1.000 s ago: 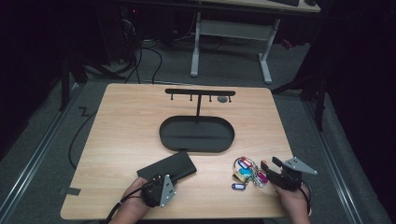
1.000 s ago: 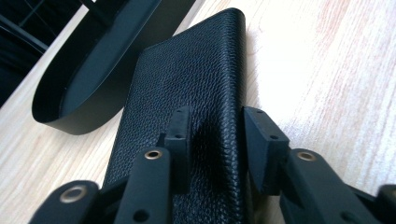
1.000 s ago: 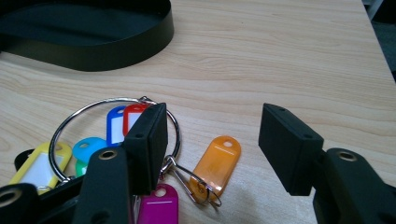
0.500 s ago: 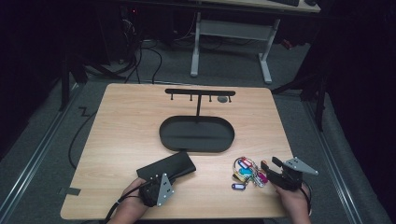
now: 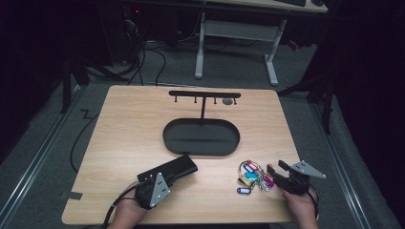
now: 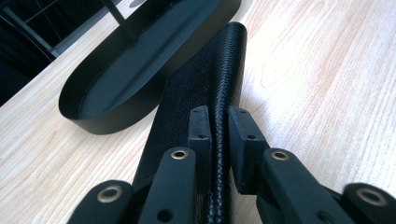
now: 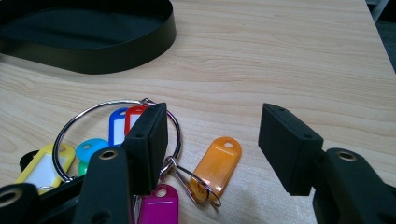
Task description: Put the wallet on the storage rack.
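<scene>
the black leather case lies flat on the wood table, in lower left of the high view, its far end just beside the rim of the black oval tray. my left gripper has its jaws pressed onto the rounded edge of the case, near the end closest to me, so they are pinching it. the surface is grained and the edge looks padded, so i judge it soft and light w/ good friction, not slippery. it may bend or sag if i lift from one end only; a hold nearer the middle of the long edge would be more balanced, i think.

the bunch of keys is in lower right of the high view, just in front of my right gripper. its jaws are spread wide and hold nothing. the left jaw stands over the big metal ring; the orange tag lies between the jaws. i also see blue, red, yellow, cyan and pink tags. the bunch is loose and will dangle, the plastic tags look smooth, so the ring or the clip is the better place to take, approx.

behind the tray stands a t-shaped hook stand, in upper centre of the high view, well apart from both grippers.
</scene>
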